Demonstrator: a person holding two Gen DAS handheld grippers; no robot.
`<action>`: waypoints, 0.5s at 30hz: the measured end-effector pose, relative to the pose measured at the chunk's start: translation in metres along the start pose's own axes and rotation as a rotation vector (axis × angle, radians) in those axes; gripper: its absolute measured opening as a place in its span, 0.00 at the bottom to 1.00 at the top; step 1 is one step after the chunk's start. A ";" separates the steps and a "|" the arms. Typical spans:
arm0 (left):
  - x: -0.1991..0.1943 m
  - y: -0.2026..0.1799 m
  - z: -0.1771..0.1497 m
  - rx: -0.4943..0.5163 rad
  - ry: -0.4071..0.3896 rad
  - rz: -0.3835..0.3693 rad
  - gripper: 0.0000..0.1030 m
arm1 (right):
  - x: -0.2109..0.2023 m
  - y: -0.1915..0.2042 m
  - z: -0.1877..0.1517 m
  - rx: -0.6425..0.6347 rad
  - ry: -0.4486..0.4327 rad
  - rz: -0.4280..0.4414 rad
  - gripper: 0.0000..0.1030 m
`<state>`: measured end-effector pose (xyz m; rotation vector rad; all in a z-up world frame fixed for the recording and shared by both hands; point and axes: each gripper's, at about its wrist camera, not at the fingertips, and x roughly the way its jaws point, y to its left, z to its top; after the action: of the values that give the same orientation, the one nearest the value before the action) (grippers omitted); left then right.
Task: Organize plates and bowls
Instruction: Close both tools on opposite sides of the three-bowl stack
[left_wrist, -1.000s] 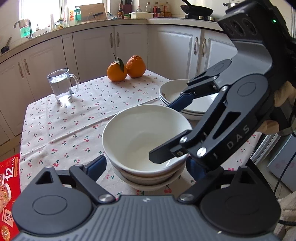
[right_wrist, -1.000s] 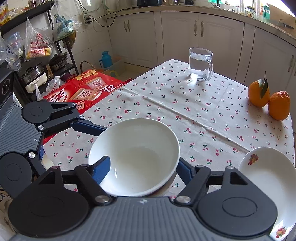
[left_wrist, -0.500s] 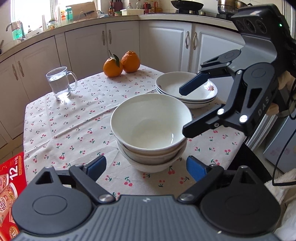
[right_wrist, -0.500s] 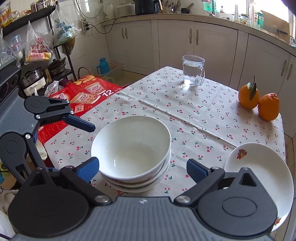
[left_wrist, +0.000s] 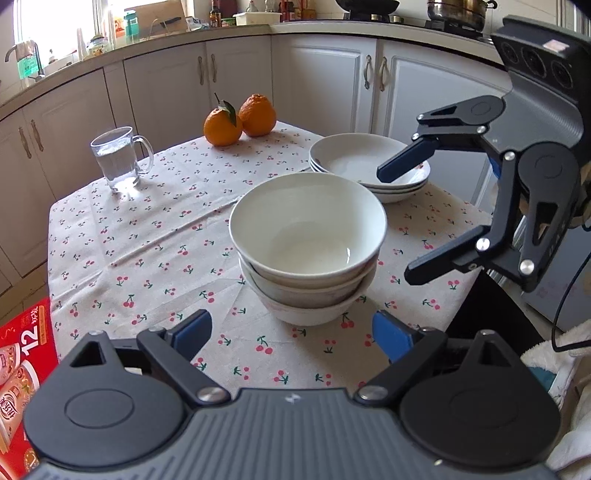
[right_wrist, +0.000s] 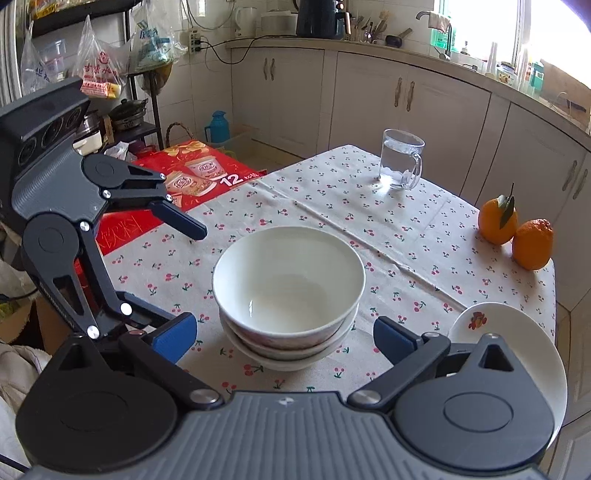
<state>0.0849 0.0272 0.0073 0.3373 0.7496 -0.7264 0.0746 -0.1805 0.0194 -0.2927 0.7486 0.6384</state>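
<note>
The left gripper (left_wrist: 291, 330) hangs wide open and empty just short of the stack of bowls (left_wrist: 306, 247), its blue pads to either side of the lowest bowl without touching it. The right gripper (right_wrist: 284, 334) is likewise spread wide with nothing in it, facing the same stack from the opposite side. Three white bowls sit nested near the front of the table (left_wrist: 147, 236); the stack of plates (left_wrist: 365, 166) lies just beyond it, close to the table's far edge. Both stacks look like glazed ceramic: stiff, fairly heavy together, slick and breakable, so a grasp would probably hold best across a rim or by cradling the bottom bowl from both sides. The cherry-print cloth may slide or wrinkle under a push. Open room lies toward the glass mug of water (left_wrist: 118, 158) and the two oranges (left_wrist: 240, 122), both well apart from the stacks.
</note>
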 end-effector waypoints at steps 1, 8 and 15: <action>0.001 0.000 -0.001 0.002 0.003 0.000 0.91 | 0.002 0.002 -0.002 -0.005 0.011 -0.010 1.00; 0.014 -0.007 -0.003 0.071 0.035 -0.004 0.92 | 0.010 0.011 -0.021 -0.041 0.063 -0.063 1.00; 0.035 0.000 -0.007 0.110 0.058 -0.053 0.92 | 0.023 0.011 -0.030 -0.094 0.109 -0.073 1.00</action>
<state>0.0989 0.0141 -0.0229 0.4416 0.7775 -0.8129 0.0643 -0.1762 -0.0188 -0.4417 0.8095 0.5932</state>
